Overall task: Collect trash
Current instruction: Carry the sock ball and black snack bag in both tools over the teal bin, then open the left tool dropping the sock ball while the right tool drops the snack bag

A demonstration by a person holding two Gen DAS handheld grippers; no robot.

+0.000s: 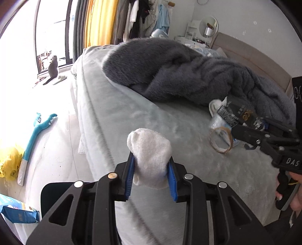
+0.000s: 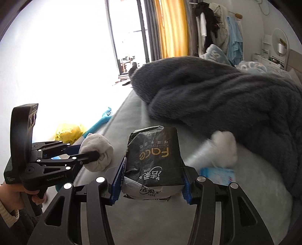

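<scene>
We are over a bed (image 1: 132,120) with a pale grey-green plush cover, in a bedroom lit hard from a glass door (image 1: 52,34) at the far left, where a grey cat (image 1: 52,68) sits on the floor beside a slipper (image 1: 60,79). Yellow curtains (image 1: 100,20) and a rack of hanging clothes (image 1: 147,17) stand behind the bed, and a round mirror (image 1: 208,26) sits by the headboard (image 1: 251,58). A heaped dark grey blanket (image 1: 188,75) covers the far part of the bed and hides what lies beyond it. On the floor to the left we see a teal toy (image 1: 35,132), a yellow bag (image 1: 9,164) and a blue packet (image 1: 18,214). Our left gripper (image 1: 152,181) has its blue pads pressed on a white sock (image 1: 151,150), held clear above the cover. Our right gripper (image 2: 152,181) is closed partway on a black tissue pack (image 2: 154,162), its pads squeezing both sides. Left on the bed near the blanket's edge lie a tape roll (image 1: 221,139), a clear wrapper (image 2: 200,150), a white wad (image 2: 225,148) and a blue-and-white packet (image 2: 217,175), all close together; the right gripper crosses in front of them in the left wrist view.
</scene>
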